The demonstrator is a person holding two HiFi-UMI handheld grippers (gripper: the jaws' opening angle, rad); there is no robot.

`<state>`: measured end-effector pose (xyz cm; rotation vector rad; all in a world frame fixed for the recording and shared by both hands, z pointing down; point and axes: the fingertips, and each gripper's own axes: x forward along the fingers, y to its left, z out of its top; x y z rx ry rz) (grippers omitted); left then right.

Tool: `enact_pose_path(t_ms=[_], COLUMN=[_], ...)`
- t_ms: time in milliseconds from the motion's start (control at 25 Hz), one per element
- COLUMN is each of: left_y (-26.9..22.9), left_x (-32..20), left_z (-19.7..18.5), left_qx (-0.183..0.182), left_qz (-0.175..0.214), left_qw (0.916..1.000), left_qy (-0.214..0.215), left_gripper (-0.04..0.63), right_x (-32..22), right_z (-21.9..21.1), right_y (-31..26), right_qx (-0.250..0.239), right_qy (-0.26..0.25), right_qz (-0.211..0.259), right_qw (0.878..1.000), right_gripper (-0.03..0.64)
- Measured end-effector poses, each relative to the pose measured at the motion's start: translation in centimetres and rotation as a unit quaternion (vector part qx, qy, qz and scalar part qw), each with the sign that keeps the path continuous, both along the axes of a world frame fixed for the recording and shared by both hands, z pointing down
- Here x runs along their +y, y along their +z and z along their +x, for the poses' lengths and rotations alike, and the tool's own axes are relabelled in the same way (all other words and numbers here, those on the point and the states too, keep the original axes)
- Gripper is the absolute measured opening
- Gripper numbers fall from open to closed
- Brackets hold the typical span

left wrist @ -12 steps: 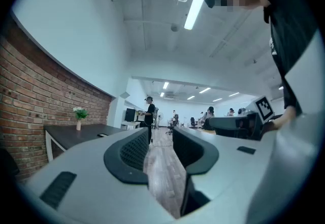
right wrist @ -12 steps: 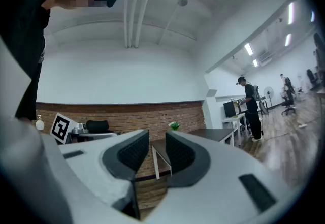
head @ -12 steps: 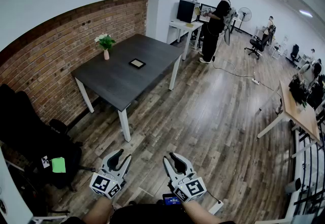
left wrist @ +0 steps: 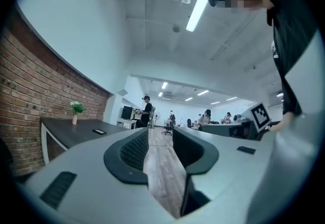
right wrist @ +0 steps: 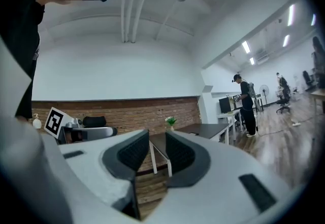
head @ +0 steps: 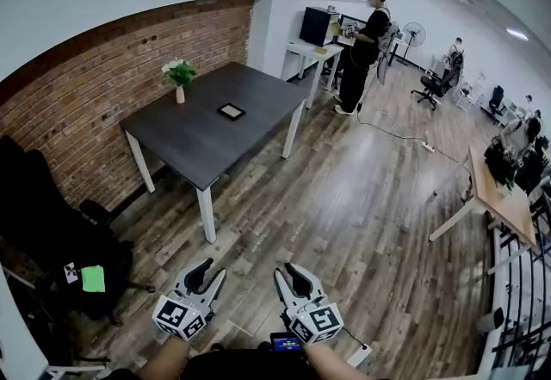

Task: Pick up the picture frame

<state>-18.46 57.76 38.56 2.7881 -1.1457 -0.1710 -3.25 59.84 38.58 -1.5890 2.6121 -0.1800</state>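
One flower vase point(head: 179, 77) stands at the far left edge of the dark table point(head: 202, 141). Right of it the picture frame point(head: 231, 111) lies flat, small and square, with a dark border and a paler middle. Near me, my left gripper point(head: 207, 270) is released, with only floor between its jaws. My right gripper point(head: 293, 271) is likewise slack and empty.

My left tongs point(head: 209, 277) and right tongs point(head: 291, 277) sit low at six o'clock over the wooden floor point(head: 344, 223), jaws apart and empty. The picture frame point(head: 231, 111) lies flat on the dark surface point(head: 198, 146) at eleven o'clock, well apart from them. A vase of flowers point(head: 179, 81) stands at the frame's ten o'clock. A person point(head: 360, 46) stands at one o'clock.
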Motion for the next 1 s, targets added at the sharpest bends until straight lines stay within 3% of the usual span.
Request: enact_pose_path(t_ms=[560, 800, 1000], left_y=[0.7, 1.0, 1.8], left_x=[0.9, 1.3, 1.9], left_z=[5.1, 6.9, 8.3], left_qx=[-0.001, -0.01, -0.022], left_qz=[-0.007, -0.003, -0.007], left_qw=[1.0, 0.9993, 0.9982], left_qy=[-0.005, -0.035, -0.055], left_gripper=[0.132, 0.132, 0.132], right_x=[1.1, 0.9, 1.3], right_z=[5.9, 8.8, 10.3], right_y=[0.1, 1.6, 1.3], right_qx=[-0.025, -0.008, 0.003], right_qy=[0.018, 0.018, 0.0], right_qz=[0.02, 0.001, 0.023], right_qw=[0.999, 1.0, 1.0], right_gripper=[0.107, 0.107, 0.107])
